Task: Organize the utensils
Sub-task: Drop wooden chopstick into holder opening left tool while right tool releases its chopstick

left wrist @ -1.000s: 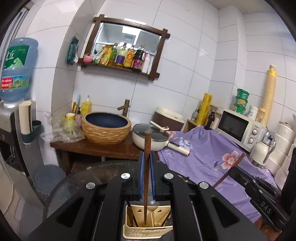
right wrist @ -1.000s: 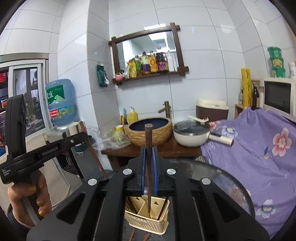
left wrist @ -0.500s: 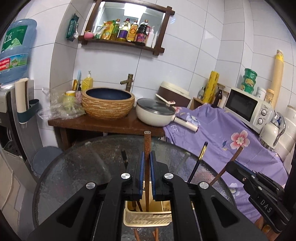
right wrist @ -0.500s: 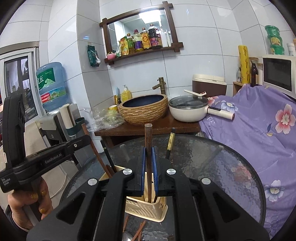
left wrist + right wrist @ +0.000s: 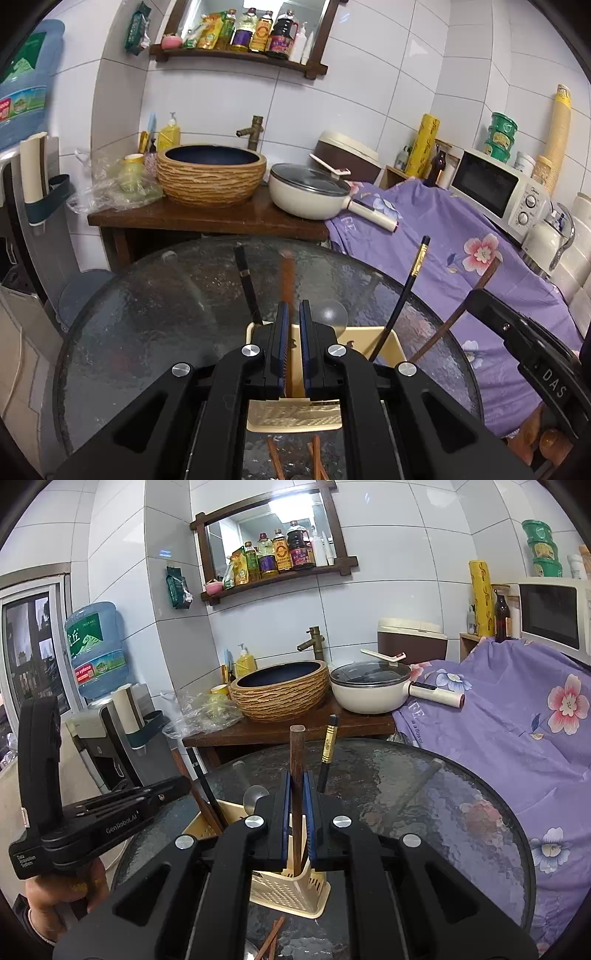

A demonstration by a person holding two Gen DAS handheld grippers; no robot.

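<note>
My left gripper [image 5: 290, 306] is shut on a brown chopstick [image 5: 286, 275], upright and blurred, whose lower end reaches down into the cream utensil basket [image 5: 393, 338]. My right gripper [image 5: 297, 775] is shut on a second brown chopstick [image 5: 297, 753], also upright with its lower end in the basket [image 5: 291, 890]. Two black chopsticks [image 5: 246, 284] [image 5: 410, 288] and a spoon [image 5: 255, 794] stand in the basket. Each gripper shows in the other's view: the left gripper [image 5: 184, 781] at the left, the right gripper [image 5: 474, 295] at the right. Loose brown chopsticks [image 5: 314, 456] lie on the table in front of the basket.
The basket stands on a round glass table [image 5: 147, 314]. Behind it a wooden counter [image 5: 207, 221] carries a woven basin [image 5: 210, 177] and a lidded pan [image 5: 310, 192]. A purple floral cloth [image 5: 443, 229] and a microwave [image 5: 495, 188] are at the right, a water dispenser [image 5: 96, 646] at the left.
Both grippers have sunk toward the basket with their chopsticks and tipped downward. The glass table and the basket now fill more of both views.
</note>
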